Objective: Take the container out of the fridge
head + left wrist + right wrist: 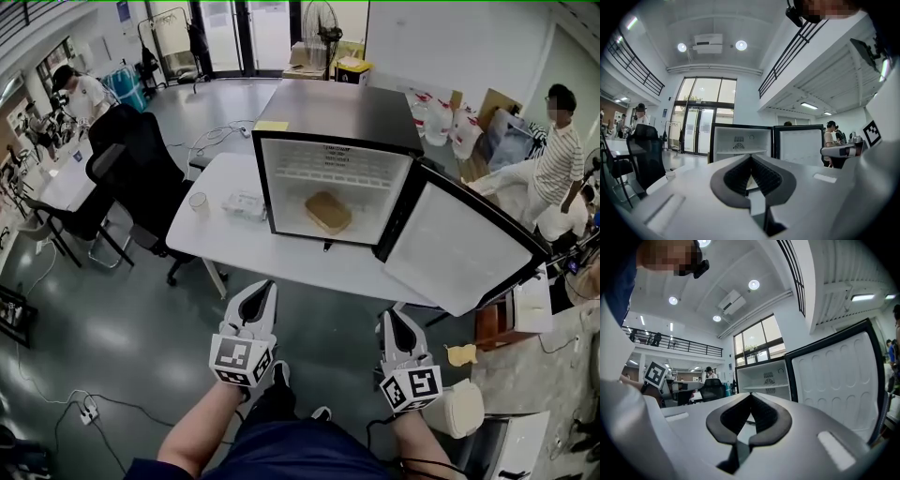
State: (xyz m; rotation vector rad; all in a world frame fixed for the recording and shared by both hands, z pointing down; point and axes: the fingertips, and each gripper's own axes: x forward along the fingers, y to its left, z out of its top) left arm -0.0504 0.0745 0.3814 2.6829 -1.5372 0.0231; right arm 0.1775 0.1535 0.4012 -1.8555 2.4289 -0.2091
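Note:
A small black fridge (347, 117) stands on a white table (216, 246) with its door (464, 248) swung open to the right. On its floor lies a tan container (328, 213), under a wire shelf. My left gripper (266, 285) and right gripper (389, 317) hang side by side below the table's front edge, well short of the fridge, both shut and empty. The left gripper view has the open fridge (740, 143) ahead beyond the closed jaws, which hide the container. In the right gripper view the fridge (764, 378) and door (834, 380) stand ahead.
A clear cup (199, 204) and a flat clear box (246, 205) sit on the table left of the fridge. A black office chair (141, 178) stands at the left. A seated person (553, 164) is at the right, another person (80, 94) far left. Cables lie on the floor.

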